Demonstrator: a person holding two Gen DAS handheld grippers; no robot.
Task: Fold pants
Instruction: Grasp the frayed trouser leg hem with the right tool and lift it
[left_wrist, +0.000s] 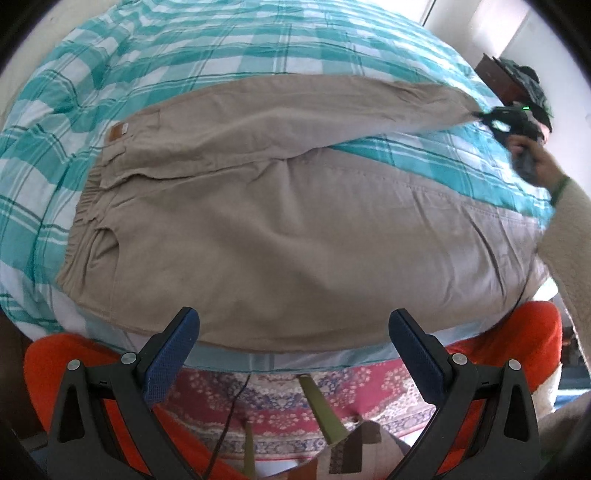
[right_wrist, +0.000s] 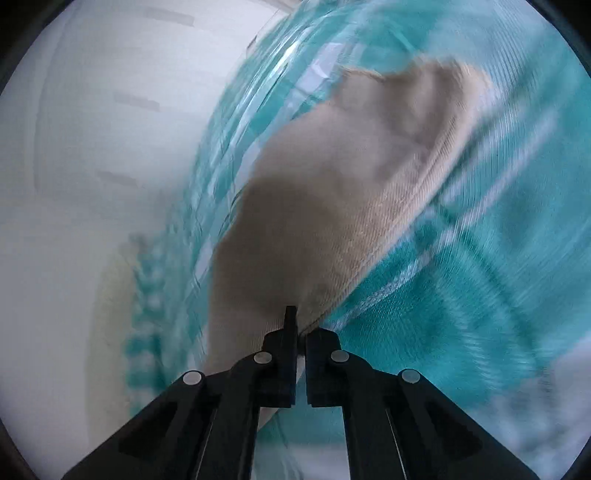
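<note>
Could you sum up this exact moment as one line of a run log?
step: fold pants, not yet folded | pants: spread flat on checked bedcover | right tool: shut on far leg's hem | left tool: open, holding nothing

Bright daylight, fisheye warp at edges; right view heavy motion blur.

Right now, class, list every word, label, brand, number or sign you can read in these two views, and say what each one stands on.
None can be read.
Brown patch at the waist of the beige pants: any marking on it is too small and blurred to read.
Checked bedcover: pattern only, no text.
</note>
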